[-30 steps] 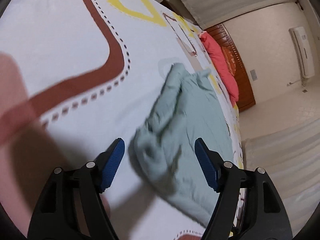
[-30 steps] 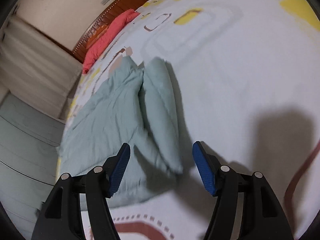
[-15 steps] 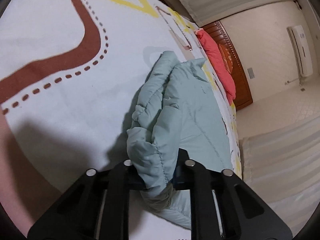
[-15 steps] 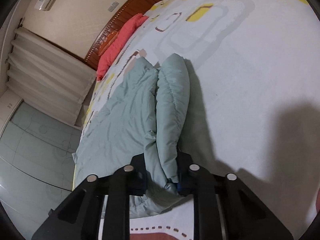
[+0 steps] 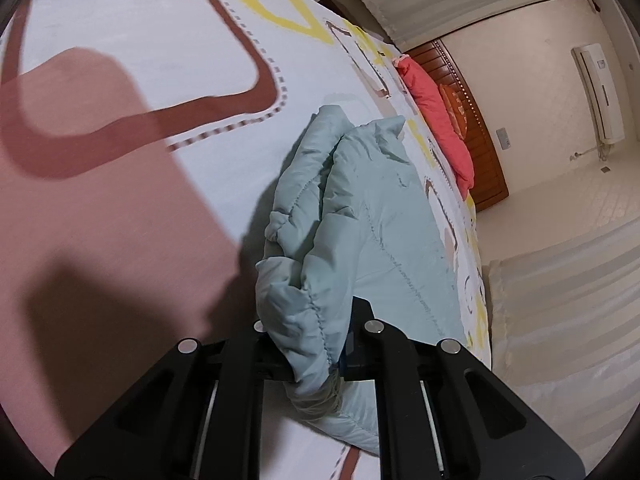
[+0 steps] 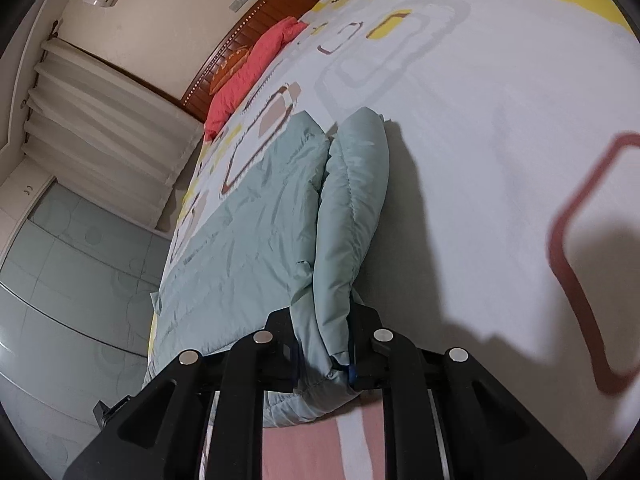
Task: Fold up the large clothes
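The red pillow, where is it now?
The red pillow lies at the far end of the bed, against the wooden headboard, beyond the pale green jacket.

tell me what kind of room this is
A bedroom, most likely: a bed with a patterned sheet and wooden headboard, a red pillow against it, and a wall air conditioner.

My black grippers (image 5: 310, 344) bite pale mint-green quilted clothing (image 5: 372, 216). Beyond it, the white bedsheet (image 5: 132, 40) shows brown and yellow rounded squares, then a coral pillow (image 5: 438, 108) against a reddish-brown headboard (image 5: 480, 136).
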The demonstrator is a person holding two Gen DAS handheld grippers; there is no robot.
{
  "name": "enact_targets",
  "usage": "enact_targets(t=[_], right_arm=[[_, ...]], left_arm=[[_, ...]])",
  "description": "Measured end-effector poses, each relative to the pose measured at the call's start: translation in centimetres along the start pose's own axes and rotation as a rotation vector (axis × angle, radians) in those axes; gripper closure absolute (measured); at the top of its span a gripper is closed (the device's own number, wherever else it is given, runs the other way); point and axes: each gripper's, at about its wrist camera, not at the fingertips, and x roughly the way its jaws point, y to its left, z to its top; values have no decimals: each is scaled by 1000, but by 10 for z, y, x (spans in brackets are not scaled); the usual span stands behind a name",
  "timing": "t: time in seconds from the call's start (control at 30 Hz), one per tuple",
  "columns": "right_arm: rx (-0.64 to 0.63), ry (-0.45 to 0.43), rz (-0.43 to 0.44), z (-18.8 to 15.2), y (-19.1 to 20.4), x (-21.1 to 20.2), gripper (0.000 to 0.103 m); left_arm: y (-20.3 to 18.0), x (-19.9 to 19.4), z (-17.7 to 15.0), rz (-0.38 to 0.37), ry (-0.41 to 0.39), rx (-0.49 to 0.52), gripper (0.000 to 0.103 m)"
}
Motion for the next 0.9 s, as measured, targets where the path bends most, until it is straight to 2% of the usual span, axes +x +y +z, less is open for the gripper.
enact_targets(t=[0.1,0.23,0.3,0.33,0.4,0.5,0.63,0.73,0.83,0.9], right_arm=[[2,15,5,-6,-5,-3,86],[63,18,27,-7,-16,-5,78],[75,-2,20,-8,-19,-10,70],[76,-11,16,-9,-20,-12,68],[76,-26,2,-9,-23,-15,68],[59,-29,-26,-9,-25,-12,70],[99,-7,0,-9,-35,-10,70],[102,-28,-17,-5,-39,-18,68],[90,-43,-54,-5,-42,-30,68],[64,-55,-115,-3,-40,-38,68]], left_arm=[[6,-6,-3,0,9,18,90],[15,-12,-1,17,-3,-10,76],[20,-19,-1,26,-20,-31,54],[24,-23,-1,37,-37,-44,48],[29,-26,2,49,-56,-53,48],[35,-24,2,54,-50,-23,72],[37,-23,2,56,-31,-5,71],[38,-33,5,97,-53,9,59],[36,-43,7,147,-68,52,58],[32,-50,7,196,-91,102,58]])
